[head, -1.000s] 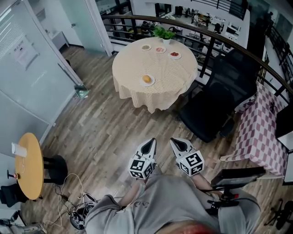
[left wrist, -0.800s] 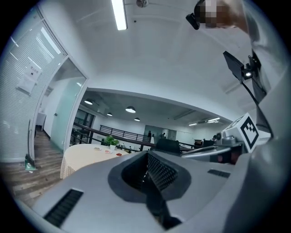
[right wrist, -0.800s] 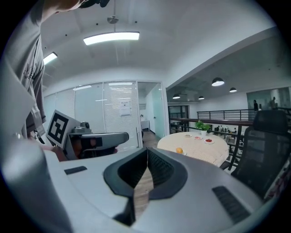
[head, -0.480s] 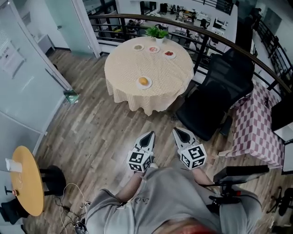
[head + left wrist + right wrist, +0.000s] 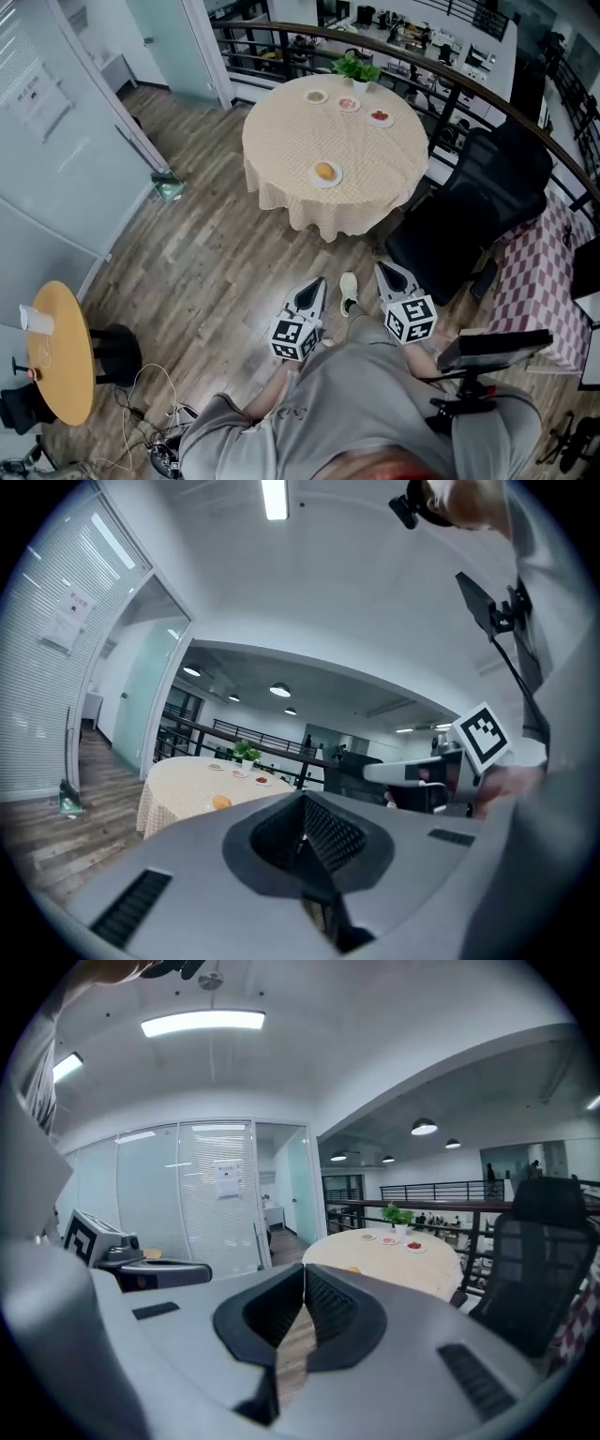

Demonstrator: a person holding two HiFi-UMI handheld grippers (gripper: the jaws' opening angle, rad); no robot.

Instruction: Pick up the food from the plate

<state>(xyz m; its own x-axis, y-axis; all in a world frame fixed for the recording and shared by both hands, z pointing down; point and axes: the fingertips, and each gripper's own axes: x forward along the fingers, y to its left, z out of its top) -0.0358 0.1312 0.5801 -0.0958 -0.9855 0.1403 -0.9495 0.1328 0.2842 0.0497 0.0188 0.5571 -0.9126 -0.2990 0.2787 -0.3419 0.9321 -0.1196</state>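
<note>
An orange piece of food (image 5: 324, 171) lies on a white plate (image 5: 325, 182) near the front edge of a round table with a cream cloth (image 5: 281, 141). Three small plates (image 5: 349, 104) sit at the table's far side beside a green plant (image 5: 354, 67). My left gripper (image 5: 313, 288) and right gripper (image 5: 386, 272) are held close to the person's body, well short of the table, both shut and empty. In the left gripper view the orange food (image 5: 221, 802) shows far off; the right gripper (image 5: 412, 772) shows at the right.
A black office chair (image 5: 478, 206) stands right of the table. A railing (image 5: 441, 70) curves behind it. A checkered cloth (image 5: 544, 281) is at the right, a glass wall (image 5: 56, 141) at the left, a small yellow round table (image 5: 61, 352) at lower left. Cables (image 5: 141, 412) lie on the wooden floor.
The person has walked forward and the view has shifted; the table now sits more to the right. A shoe shows between the grippers. Both grippers stay shut.
</note>
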